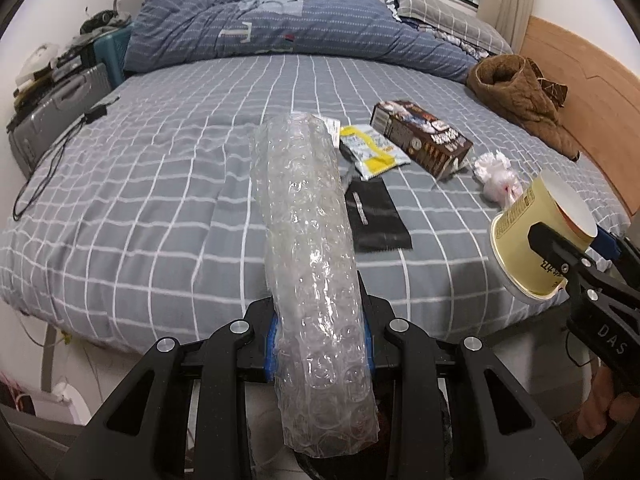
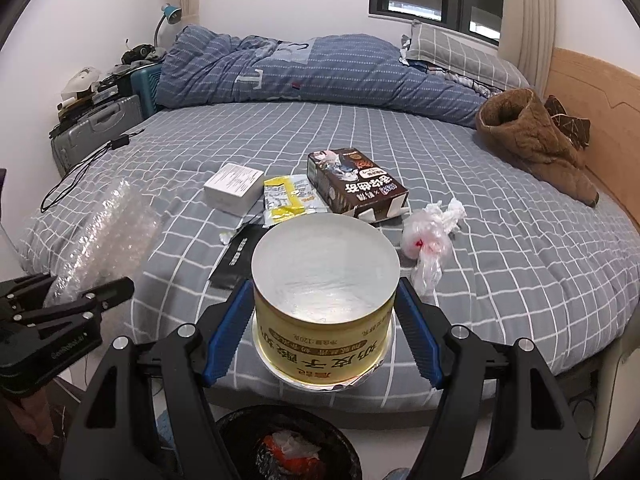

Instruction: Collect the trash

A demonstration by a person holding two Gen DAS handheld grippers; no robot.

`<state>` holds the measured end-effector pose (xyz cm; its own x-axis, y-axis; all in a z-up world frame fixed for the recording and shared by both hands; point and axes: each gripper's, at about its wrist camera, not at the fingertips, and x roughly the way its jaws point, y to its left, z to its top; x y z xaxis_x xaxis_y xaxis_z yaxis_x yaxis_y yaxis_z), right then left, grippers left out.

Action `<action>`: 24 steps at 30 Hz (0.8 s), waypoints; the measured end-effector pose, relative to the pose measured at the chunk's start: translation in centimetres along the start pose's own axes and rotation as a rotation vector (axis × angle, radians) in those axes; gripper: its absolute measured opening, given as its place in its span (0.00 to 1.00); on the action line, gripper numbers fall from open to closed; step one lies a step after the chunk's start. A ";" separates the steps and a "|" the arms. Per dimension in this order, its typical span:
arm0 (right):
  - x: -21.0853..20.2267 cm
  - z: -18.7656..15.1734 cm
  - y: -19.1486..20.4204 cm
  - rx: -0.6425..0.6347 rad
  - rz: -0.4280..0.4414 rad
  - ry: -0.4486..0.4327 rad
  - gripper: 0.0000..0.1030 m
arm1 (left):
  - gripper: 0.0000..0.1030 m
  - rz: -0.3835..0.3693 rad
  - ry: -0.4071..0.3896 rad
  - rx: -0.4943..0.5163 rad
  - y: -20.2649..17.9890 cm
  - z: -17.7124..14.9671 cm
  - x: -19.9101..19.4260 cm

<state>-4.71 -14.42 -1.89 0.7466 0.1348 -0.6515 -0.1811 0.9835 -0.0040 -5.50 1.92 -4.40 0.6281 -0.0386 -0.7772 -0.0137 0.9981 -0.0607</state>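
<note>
Grey checked bedding (image 2: 500,248) covered the bed below both grippers, which pointed steeply down over its near edge. Left gripper (image 1: 320,340) had its fingers pressed narrowly on a bubble wrap roll (image 1: 308,232), while the right gripper (image 2: 326,320) clamped wide on a yellow tub (image 2: 324,300) printed with Chinese characters, above a black bin (image 2: 288,444). Farther out lay a black pouch (image 1: 378,216), yellow wrapper (image 1: 372,150), brown carton (image 2: 356,186) and crumpled plastic bag (image 2: 430,240).

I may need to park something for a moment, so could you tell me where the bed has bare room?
The bed sheet is bare between the plastic bag and the brown jacket, and between the black cable, the white box and the duvet. It is crowded mid-bed around the brown carton.
</note>
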 end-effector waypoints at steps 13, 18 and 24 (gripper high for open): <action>-2.8 -2.1 0.9 0.001 0.010 0.009 0.67 | 0.28 -0.006 0.022 -0.016 -0.8 -3.0 -2.2; -3.8 -3.5 1.2 0.003 0.011 0.025 0.67 | 0.28 0.001 0.029 -0.025 -0.7 -3.9 -3.1; -5.0 -4.9 1.5 0.014 0.019 0.046 0.67 | 0.28 0.007 0.041 -0.036 -0.4 -5.1 -4.4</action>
<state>-11.85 -14.18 -2.33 0.7126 0.1480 -0.6857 -0.1856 0.9824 0.0192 -12.23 1.47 -4.18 0.5959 -0.0342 -0.8024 -0.0462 0.9960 -0.0767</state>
